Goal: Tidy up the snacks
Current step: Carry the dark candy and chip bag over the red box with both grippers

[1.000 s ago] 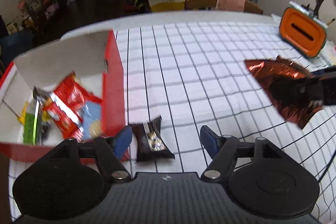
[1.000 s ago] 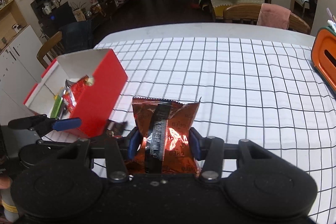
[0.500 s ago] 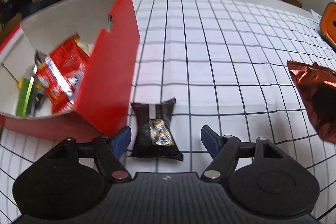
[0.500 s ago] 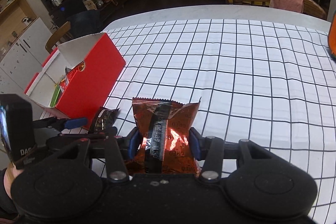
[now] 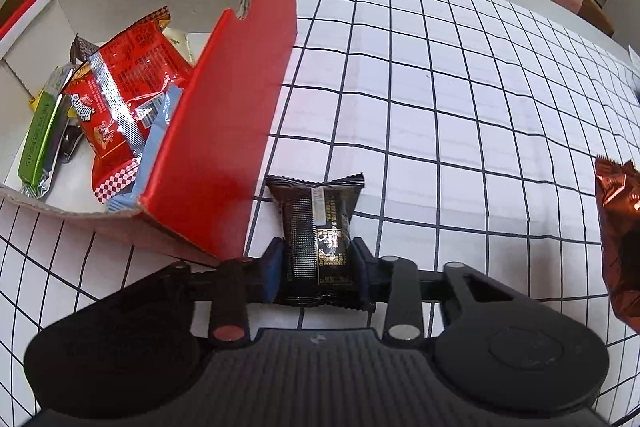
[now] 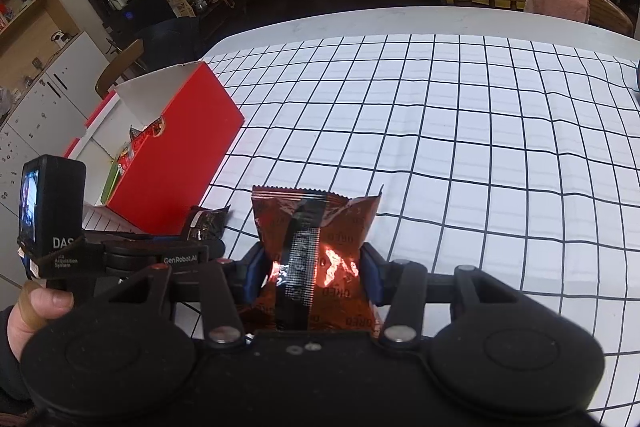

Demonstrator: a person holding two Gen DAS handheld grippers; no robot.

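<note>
Since a second ago your left gripper (image 5: 316, 269) has dropped and is closing across the light, crinkly black snack pack (image 5: 318, 223) lying beside the red box (image 5: 224, 147), so hold its middle, while your right gripper (image 6: 314, 281) stays clamped on the copper packet (image 6: 316, 247).

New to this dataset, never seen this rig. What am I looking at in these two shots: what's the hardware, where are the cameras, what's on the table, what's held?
No robot arm here: a person carries a two-finger hand-held gripper in each hand, and each has a fisheye camera looking along its fingers.

In the left wrist view, the left hand-held gripper is closing its jaws, with a black snack packet between them, lying on the checked tablecloth beside the red cardboard box, which already holds several snacks.

In the right wrist view, the right hand-held gripper grips a copper-coloured foil packet. The left device and the person's hand show at that picture's left edge.
</note>
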